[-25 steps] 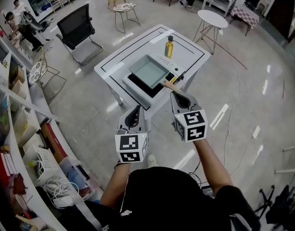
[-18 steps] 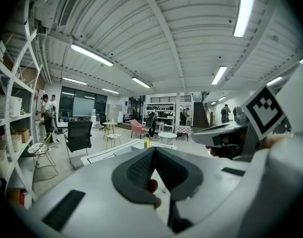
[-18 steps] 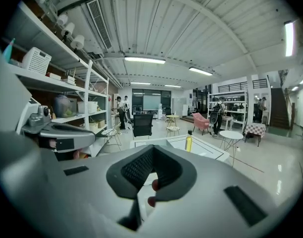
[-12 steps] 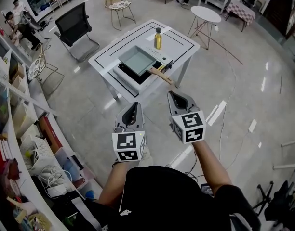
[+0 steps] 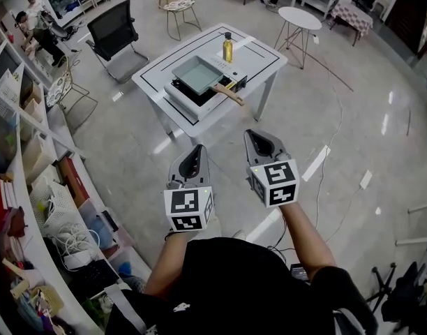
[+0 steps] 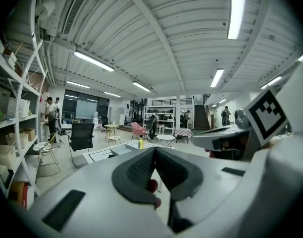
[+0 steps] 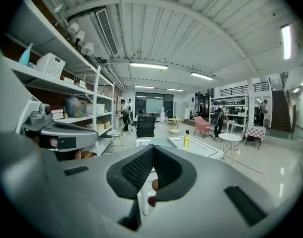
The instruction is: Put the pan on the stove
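A square grey pan (image 5: 198, 75) with a wooden handle (image 5: 229, 95) sits on the black stove (image 5: 203, 91) on the white table (image 5: 259, 61), far ahead of me. My left gripper (image 5: 195, 152) and right gripper (image 5: 257, 139) hang side by side over the floor, well short of the table, level and pointing toward it. Both are shut with nothing between the jaws. The left gripper view shows the pan (image 6: 118, 149) small and distant; in the right gripper view the table (image 7: 201, 148) is also far off.
A yellow bottle (image 5: 228, 47) stands on the table behind the stove. A black office chair (image 5: 116, 37), a round white side table (image 5: 302, 19) and a stool (image 5: 178, 9) stand around it. Shelves (image 5: 32, 187) with bins run along my left. People sit far back left.
The table with pan and stove has drawn farther away and higher in the head view; I have stepped back. Both grippers stay shut and side by side.
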Demonstrator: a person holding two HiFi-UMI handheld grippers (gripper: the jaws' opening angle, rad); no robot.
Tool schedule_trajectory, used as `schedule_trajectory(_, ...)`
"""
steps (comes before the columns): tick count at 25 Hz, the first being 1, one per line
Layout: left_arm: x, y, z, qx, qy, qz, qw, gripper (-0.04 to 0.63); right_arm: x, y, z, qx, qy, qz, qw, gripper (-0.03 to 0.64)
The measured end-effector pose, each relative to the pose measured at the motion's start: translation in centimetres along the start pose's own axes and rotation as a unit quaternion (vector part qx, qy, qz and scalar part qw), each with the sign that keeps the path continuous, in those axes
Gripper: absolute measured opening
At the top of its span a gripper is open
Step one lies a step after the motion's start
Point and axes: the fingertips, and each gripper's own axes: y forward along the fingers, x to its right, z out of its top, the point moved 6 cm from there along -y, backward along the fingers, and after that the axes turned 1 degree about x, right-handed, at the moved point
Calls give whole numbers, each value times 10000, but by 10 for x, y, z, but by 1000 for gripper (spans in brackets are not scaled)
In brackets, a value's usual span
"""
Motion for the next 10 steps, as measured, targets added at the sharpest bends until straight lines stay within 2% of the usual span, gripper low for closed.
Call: schedule_trajectory(10,32,-32,-8,37,30,-4,10000,11,-6,-42,-14,-18,31,66,10000,2)
